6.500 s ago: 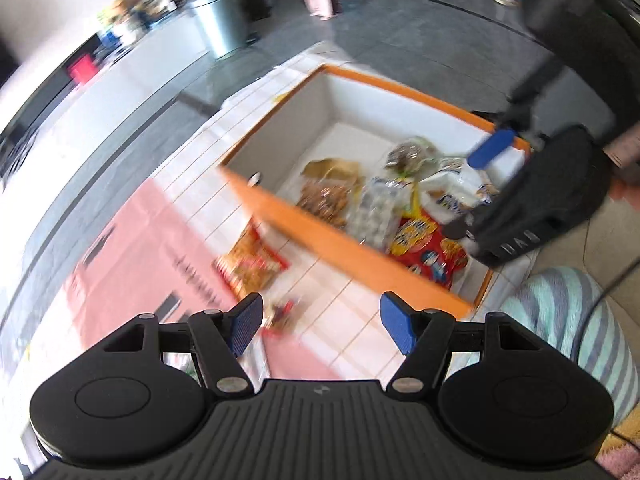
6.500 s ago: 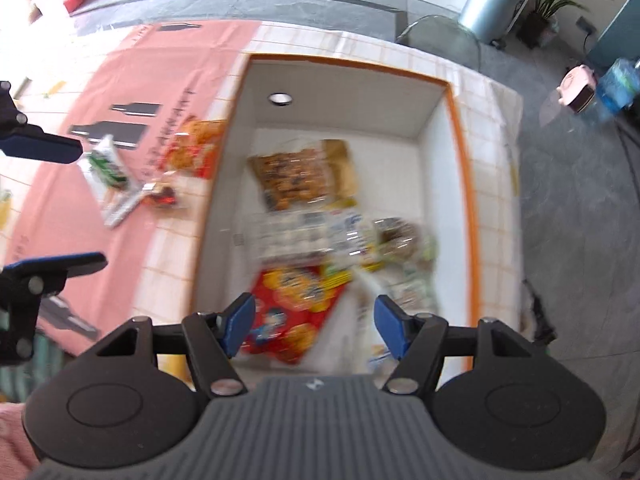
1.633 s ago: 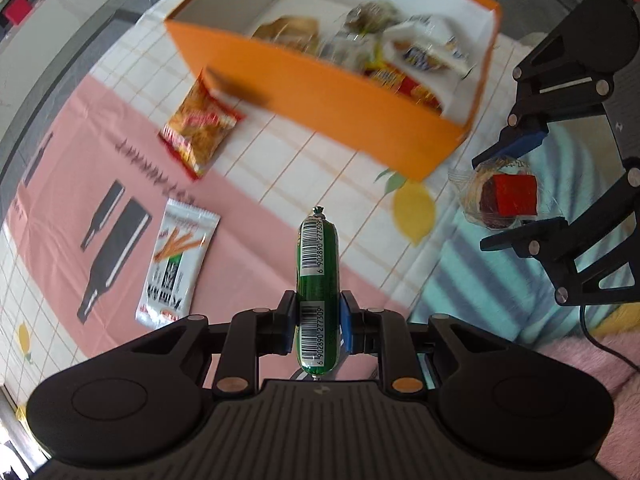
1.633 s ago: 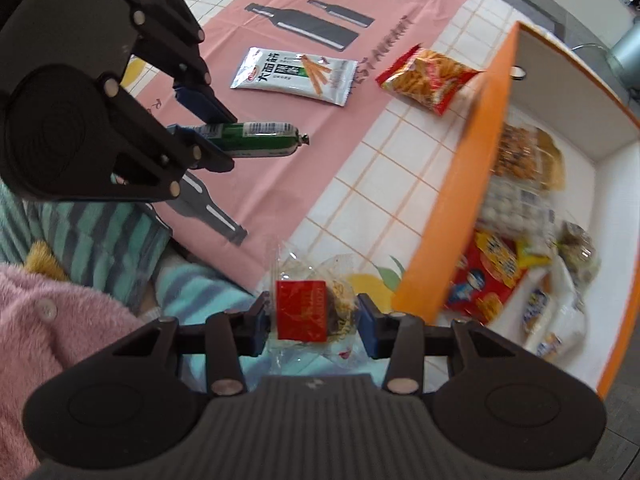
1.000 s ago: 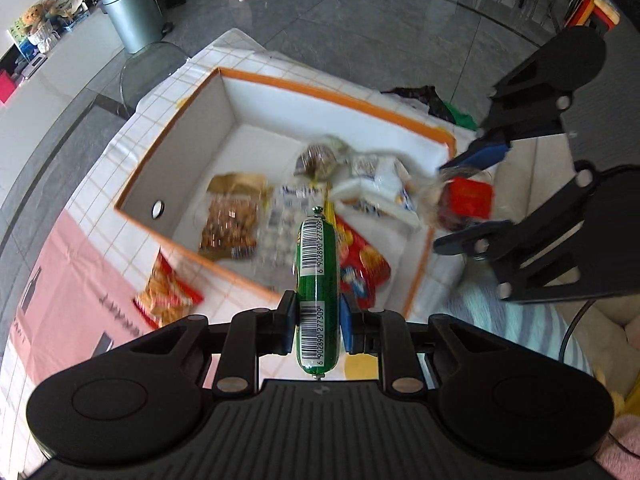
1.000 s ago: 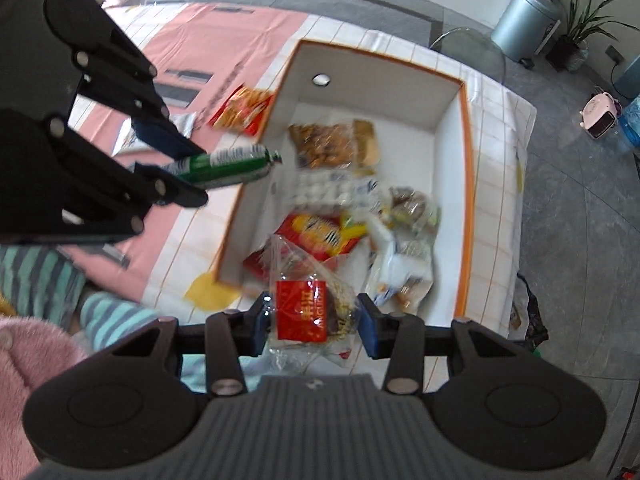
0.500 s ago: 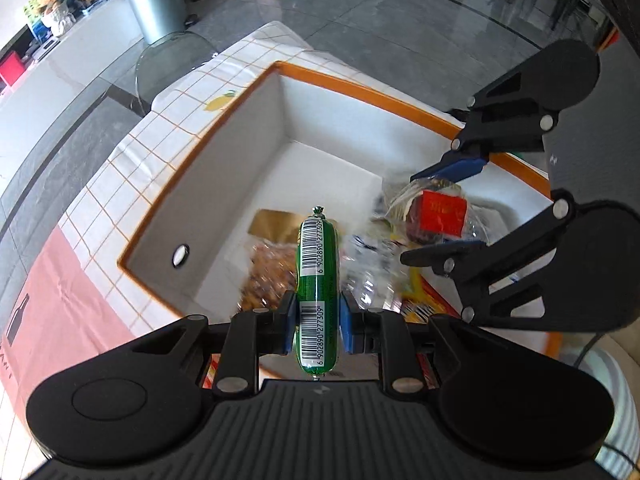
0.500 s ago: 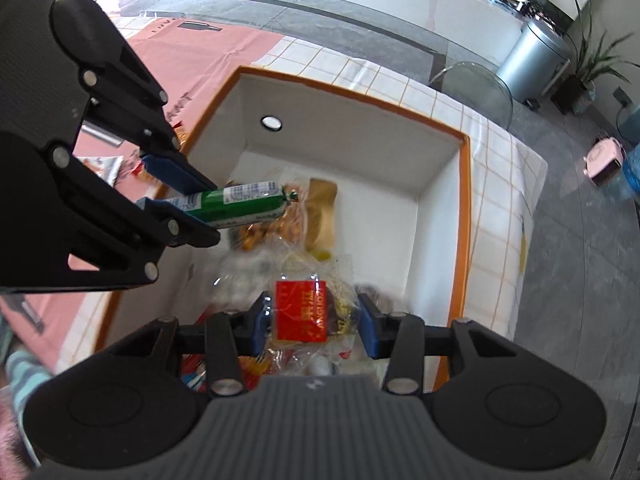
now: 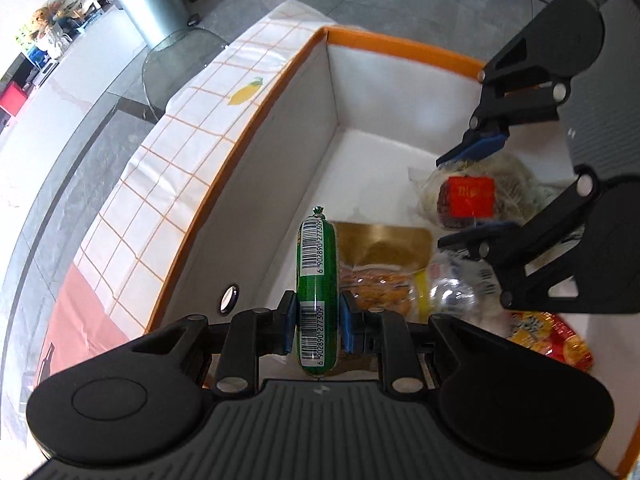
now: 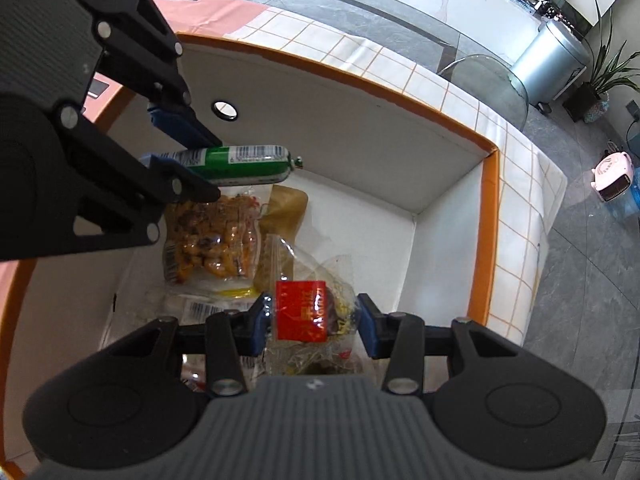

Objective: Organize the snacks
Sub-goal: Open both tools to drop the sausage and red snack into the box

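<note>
Both loads are hanging inside the orange box (image 9: 256, 128): the left hand-held gripper (image 9: 318, 322) is pinching the green sausage (image 9: 318, 280) lengthwise along its fingers, the right hand-held gripper (image 10: 314, 322) is clamping the clear packet (image 10: 308, 316) alongside, bare floor lying ahead.
</note>
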Demonstrator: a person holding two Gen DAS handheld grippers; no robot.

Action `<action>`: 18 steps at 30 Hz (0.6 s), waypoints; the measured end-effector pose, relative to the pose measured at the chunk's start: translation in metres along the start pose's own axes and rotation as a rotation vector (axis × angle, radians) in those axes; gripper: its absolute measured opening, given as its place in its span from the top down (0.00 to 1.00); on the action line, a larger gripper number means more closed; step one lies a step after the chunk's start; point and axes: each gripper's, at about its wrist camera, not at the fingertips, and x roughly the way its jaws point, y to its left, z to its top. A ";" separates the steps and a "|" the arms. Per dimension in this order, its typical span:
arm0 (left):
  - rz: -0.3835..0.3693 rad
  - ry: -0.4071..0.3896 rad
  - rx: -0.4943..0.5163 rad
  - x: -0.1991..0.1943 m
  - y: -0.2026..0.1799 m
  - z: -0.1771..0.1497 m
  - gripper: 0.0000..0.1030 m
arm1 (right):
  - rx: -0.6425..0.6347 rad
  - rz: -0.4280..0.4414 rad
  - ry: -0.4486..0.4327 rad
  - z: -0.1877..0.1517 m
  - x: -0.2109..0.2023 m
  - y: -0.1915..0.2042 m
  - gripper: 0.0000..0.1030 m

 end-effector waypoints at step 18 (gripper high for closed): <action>0.036 -0.024 0.012 -0.001 -0.003 -0.005 0.59 | 0.038 0.002 -0.023 -0.004 -0.007 -0.008 0.48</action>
